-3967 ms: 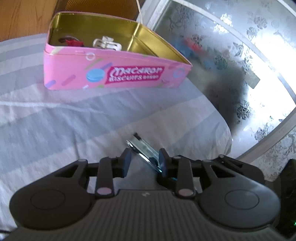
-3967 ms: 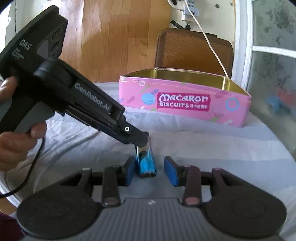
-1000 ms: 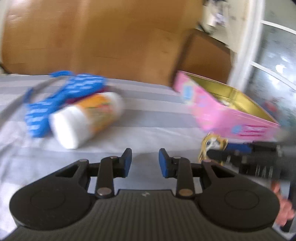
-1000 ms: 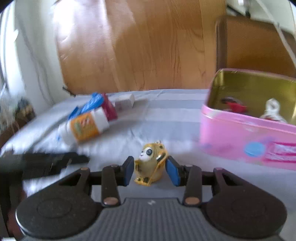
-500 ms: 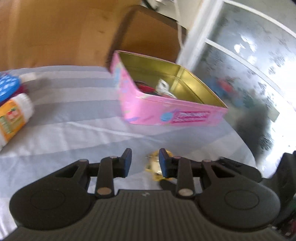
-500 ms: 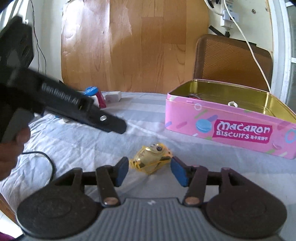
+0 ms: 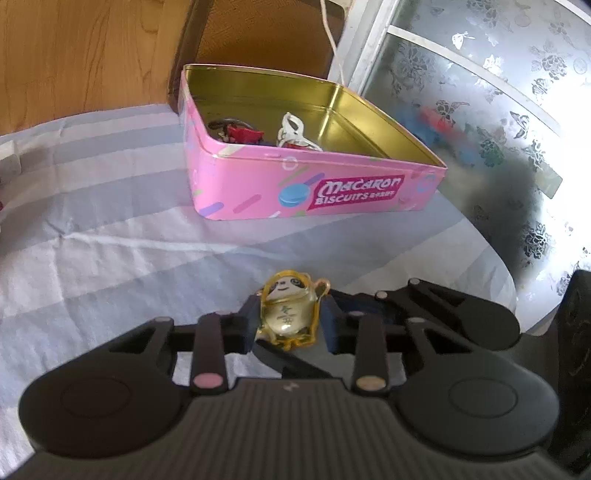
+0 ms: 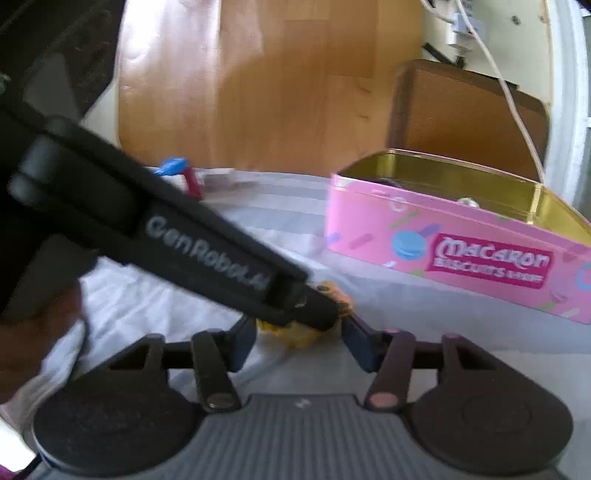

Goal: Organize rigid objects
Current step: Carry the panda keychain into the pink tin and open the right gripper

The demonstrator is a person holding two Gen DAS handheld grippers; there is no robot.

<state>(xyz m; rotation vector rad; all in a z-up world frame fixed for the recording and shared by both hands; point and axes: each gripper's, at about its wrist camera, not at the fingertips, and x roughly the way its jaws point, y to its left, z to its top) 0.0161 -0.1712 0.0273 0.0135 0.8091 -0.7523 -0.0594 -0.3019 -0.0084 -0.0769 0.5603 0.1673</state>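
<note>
Small yellow translucent plastic panda charm (image 7: 289, 314) sits btwn left gripper (image 7: 288, 319) fingers, pinched at its sides; right gripper (image 8: 299, 339) fingers wide, not gripping. Charm prob. light, stiff, slick.

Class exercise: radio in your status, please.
Left gripper shut on panda charm. Right gripper open around it. Pink tin ahead, path clear.

panda charm (image 7: 289, 314) sits on the bedsheet (image 7: 110, 236), between the fingers of the left gripper (image 7: 289, 324) — also between those of the right gripper (image 8: 298, 338), which comes in from the right. biscuit tin (image 7: 314, 184) stands behind the charm, on the same sheet; small toys (image 7: 266, 134) lie inside it. chair (image 7: 258, 33) behind the tin.
</note>
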